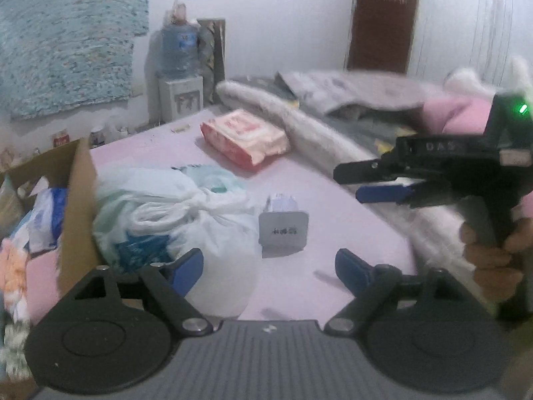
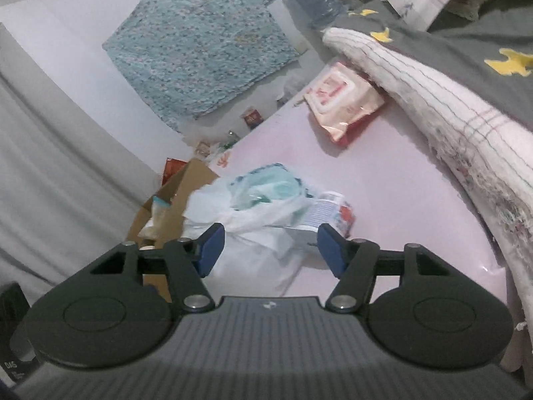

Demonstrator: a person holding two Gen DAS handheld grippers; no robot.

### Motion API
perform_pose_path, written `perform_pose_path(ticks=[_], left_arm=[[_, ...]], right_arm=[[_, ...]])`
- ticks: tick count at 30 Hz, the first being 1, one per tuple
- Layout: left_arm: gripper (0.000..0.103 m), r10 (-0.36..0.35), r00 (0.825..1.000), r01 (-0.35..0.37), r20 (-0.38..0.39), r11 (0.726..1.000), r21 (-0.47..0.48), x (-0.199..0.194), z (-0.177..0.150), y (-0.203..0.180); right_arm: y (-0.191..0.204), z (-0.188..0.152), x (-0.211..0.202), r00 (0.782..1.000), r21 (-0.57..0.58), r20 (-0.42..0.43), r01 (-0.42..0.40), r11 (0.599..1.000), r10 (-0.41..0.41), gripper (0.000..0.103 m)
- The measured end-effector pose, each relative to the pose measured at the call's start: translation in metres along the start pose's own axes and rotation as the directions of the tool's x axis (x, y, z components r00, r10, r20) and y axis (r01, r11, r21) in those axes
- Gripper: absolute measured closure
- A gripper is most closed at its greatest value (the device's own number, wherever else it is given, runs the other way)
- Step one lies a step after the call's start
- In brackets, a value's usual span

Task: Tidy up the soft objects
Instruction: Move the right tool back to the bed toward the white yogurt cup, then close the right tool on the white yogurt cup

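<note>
A white plastic bag (image 1: 173, 220) with teal soft things inside lies on the pink bed sheet (image 1: 349, 233), against an open cardboard box (image 1: 78, 206). My left gripper (image 1: 269, 271) hovers open just in front of the bag, with nothing between its blue pads. A small grey tissue pack (image 1: 283, 230) stands right of the bag. A red and pink wipes pack (image 1: 245, 135) lies farther back. My right gripper (image 2: 270, 250) is open and empty above the bag (image 2: 260, 206) and the small pack (image 2: 333, 210). A hand holds that right gripper (image 1: 369, 183) at the right of the left wrist view.
The box (image 2: 186, 180) holds several soft items and packets. A rolled white blanket (image 2: 449, 106) and a grey quilt (image 2: 466, 33) line the bed's right side. A water dispenser (image 1: 180, 73) stands by the far wall. The wipes pack (image 2: 343, 100) lies beside the blanket.
</note>
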State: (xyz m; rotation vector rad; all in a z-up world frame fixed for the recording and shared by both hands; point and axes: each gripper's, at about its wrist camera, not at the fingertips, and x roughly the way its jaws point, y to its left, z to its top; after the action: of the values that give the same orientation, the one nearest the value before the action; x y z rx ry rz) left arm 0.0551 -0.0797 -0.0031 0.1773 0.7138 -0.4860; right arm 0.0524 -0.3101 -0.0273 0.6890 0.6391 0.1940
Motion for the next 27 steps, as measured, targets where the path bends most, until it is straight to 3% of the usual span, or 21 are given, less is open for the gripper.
perform_pose_path(ticks=[1,6,10,13,18,23,27], left_arm=[[0.021,0.007,1.000,-0.007,-0.015,1.000,0.015,0.010,0.001,-0.002],[0.021,0.026,0.996,-0.018,-0.081,0.995,0.094,0.058,0.012,-0.017],[0.012,0.049,0.994,-0.031,-0.102,0.984,0.177,0.090,0.021,-0.034],[0.011,0.059,0.993,-0.035,-0.103,0.975,0.218,0.110,0.026,-0.043],[0.012,0.068,0.990,-0.038,-0.123,0.972,0.233,0.136,0.030,-0.049],[0.021,0.079,0.983,-0.046,-0.166,0.980,0.191,0.157,0.034,-0.043],[0.022,0.080,0.982,-0.048,-0.171,0.981,0.186,0.165,0.036,-0.041]], right_arm=[[-0.004,-0.003,0.010,1.000,0.008,-0.009,0.001,1.000,-0.001,0.046],[-0.021,-0.003,0.037,0.998,0.070,-0.040,-0.037,0.997,0.040,0.046],[-0.030,0.000,0.050,0.996,0.112,-0.050,-0.072,0.991,0.078,0.045],[-0.038,0.005,0.063,0.994,0.136,-0.068,-0.080,0.987,0.090,0.045],[-0.054,0.014,0.079,0.988,0.195,-0.102,-0.094,0.976,0.116,0.045],[-0.066,0.017,0.095,0.978,0.246,-0.152,-0.103,0.964,0.144,0.044],[-0.072,0.019,0.104,0.972,0.277,-0.174,-0.108,0.955,0.160,0.035]])
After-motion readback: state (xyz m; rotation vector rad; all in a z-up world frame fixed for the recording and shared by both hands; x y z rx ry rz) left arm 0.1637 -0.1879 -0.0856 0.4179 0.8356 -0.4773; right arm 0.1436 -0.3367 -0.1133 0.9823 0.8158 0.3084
